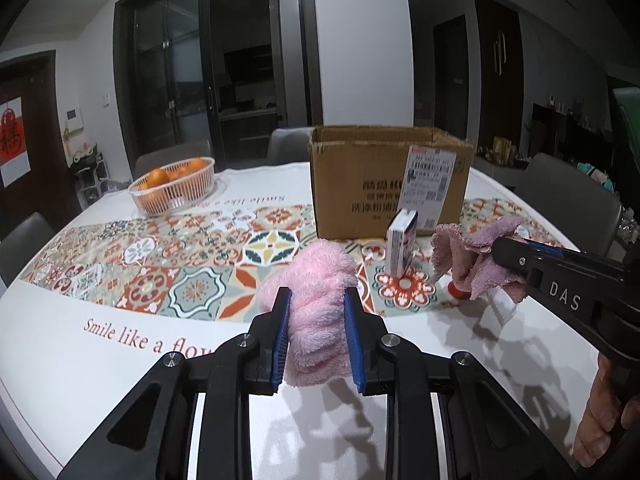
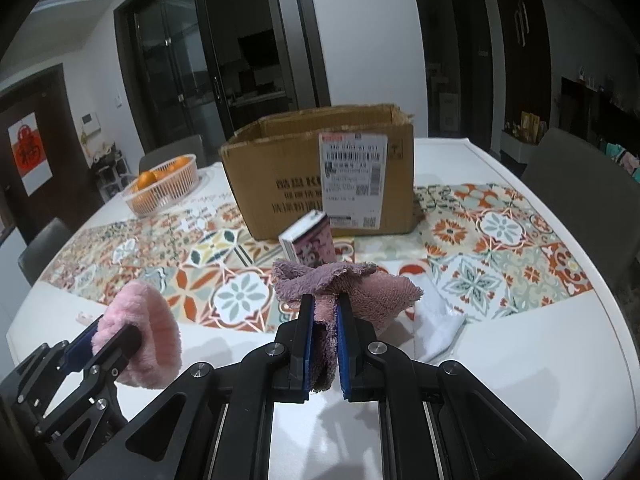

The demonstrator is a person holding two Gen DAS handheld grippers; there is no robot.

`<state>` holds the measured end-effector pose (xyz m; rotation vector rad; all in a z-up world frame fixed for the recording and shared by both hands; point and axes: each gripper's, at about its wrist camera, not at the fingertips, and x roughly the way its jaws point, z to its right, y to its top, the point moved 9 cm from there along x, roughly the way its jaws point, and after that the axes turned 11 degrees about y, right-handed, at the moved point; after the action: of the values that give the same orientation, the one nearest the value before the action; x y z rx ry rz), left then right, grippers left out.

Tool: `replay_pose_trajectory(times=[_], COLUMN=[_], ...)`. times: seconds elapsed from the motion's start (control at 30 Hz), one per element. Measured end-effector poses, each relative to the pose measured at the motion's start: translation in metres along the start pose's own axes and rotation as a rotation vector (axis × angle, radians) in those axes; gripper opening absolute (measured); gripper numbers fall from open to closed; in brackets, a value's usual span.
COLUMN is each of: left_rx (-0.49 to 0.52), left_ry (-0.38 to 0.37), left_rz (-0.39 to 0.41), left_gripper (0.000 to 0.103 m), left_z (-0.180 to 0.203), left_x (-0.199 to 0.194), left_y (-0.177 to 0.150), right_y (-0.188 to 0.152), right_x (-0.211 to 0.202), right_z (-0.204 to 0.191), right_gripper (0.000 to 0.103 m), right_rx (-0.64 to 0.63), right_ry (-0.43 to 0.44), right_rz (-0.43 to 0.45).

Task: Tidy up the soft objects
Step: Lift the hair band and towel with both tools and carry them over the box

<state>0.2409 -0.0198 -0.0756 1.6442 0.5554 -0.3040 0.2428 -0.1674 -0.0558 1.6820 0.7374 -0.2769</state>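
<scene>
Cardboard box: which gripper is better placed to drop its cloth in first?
Probably the right gripper: its mauve towel hangs nearer the cardboard box, while the left gripper holds its pink fluffy cloth further back.

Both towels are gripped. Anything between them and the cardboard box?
A small upright carton stands just before the cardboard box, beyond the mauve towel in the right gripper. The left gripper, holding the pink towel, has open tabletop ahead.
</scene>
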Motion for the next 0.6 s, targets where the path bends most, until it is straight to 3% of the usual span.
replay_pose_trajectory(times=[0.6], left_rx=[-0.031], left_ry=[-0.026], left_rz=[0.153], left_gripper=[0.026], left_z=[0.001], left_x=[-0.025], left_y=[0.057], right_y=[0.05], right_x=[-0.038], right_z=[-0.011], right_gripper=[0.011], right_rx=[-0.027], right_ry=[0.02], right_rz=[0.162])
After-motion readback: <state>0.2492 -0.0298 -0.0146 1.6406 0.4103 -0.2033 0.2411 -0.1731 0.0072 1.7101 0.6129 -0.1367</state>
